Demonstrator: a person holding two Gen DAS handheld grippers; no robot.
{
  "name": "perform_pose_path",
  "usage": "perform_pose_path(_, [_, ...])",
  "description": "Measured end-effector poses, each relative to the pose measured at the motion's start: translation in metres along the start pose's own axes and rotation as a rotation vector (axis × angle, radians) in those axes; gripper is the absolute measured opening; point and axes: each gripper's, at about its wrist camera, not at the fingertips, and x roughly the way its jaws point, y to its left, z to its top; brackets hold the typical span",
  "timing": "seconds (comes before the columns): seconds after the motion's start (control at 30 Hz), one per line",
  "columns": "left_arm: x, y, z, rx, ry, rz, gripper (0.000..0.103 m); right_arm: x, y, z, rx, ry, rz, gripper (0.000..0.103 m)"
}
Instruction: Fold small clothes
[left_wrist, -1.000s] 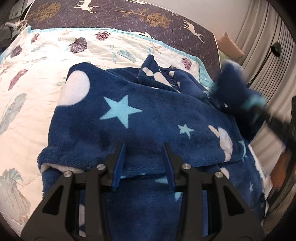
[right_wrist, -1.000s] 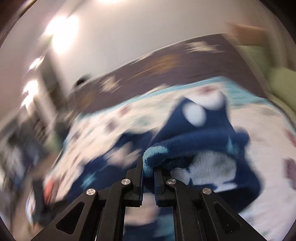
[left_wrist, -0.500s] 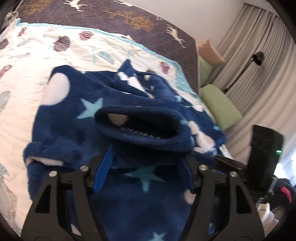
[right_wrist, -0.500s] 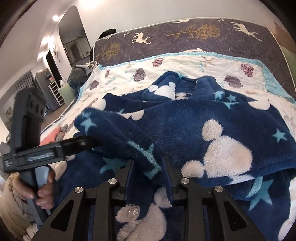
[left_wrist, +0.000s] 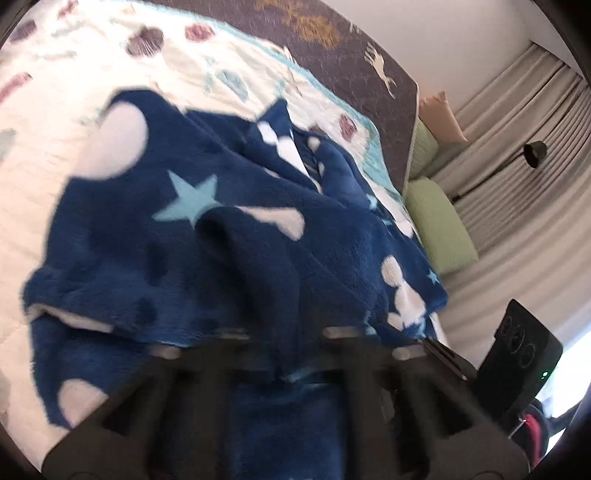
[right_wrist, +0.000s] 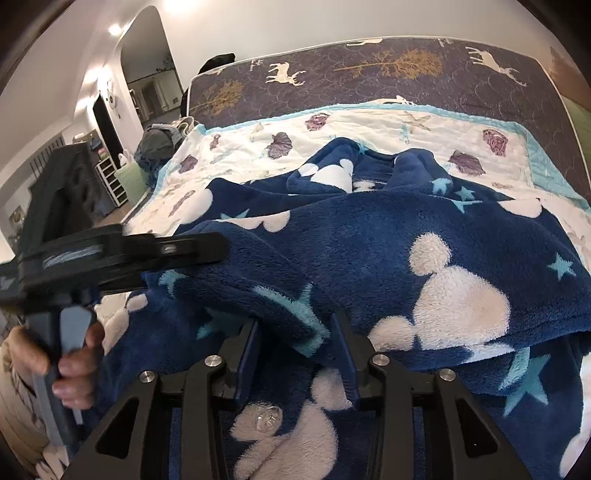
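Between the jaws of the right gripper (right_wrist: 295, 345) lies a folded-over sleeve of the navy fleece garment (right_wrist: 369, 236), a plush piece printed with white mouse heads and pale blue stars. Those jaws stand parted on either side of the sleeve, not pinching it. Beyond them the garment spreads across the shell-print quilt (right_wrist: 369, 125) on the bed, its collar bunched at the far end toward the dark deer-patterned mattress (right_wrist: 369, 74).

To the left of the right jaws, the left gripper (right_wrist: 207, 249) reaches in with its tip at the sleeve's end; the person's left hand (right_wrist: 70, 354) squeezes its handle. In the left wrist view, the left gripper (left_wrist: 284, 332) is smeared by motion blur, so I cannot tell whether its jaws are clenched on the fleece or released. Just ahead of them the sleeve forms a dark ridge across the garment's body.

My reading: the step in hand is folding a sleeve inward over the torso, with the sleeve already laid across and the right side letting go. The next move likely calls for flattening that ridge, then taking the near hem with both jaws and bringing it toward the collar. The thick pile may spring back, so each fold wants pressing down.
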Motion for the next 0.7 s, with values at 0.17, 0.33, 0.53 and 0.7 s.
perform_pose_path(0.17, [-0.030, -0.030, 0.012, 0.148, -0.103, 0.012, 0.010, -0.013, -0.003, 0.002, 0.013, -0.036, 0.001, 0.042])
perform_pose_path(0.33, [-0.053, -0.047, 0.030, 0.240, -0.158, 0.092, 0.010, -0.049, -0.031, 0.008, 0.110, -0.164, -0.050, 0.055])
perform_pose_path(0.53, [-0.063, -0.032, 0.062, 0.291, -0.185, 0.224, 0.010, -0.057, -0.077, 0.000, 0.300, -0.176, -0.079, 0.055])
perform_pose_path(0.7, [-0.040, 0.012, 0.061, 0.247, -0.098, 0.292, 0.010, -0.073, -0.107, -0.002, 0.419, -0.225, -0.158, 0.055])
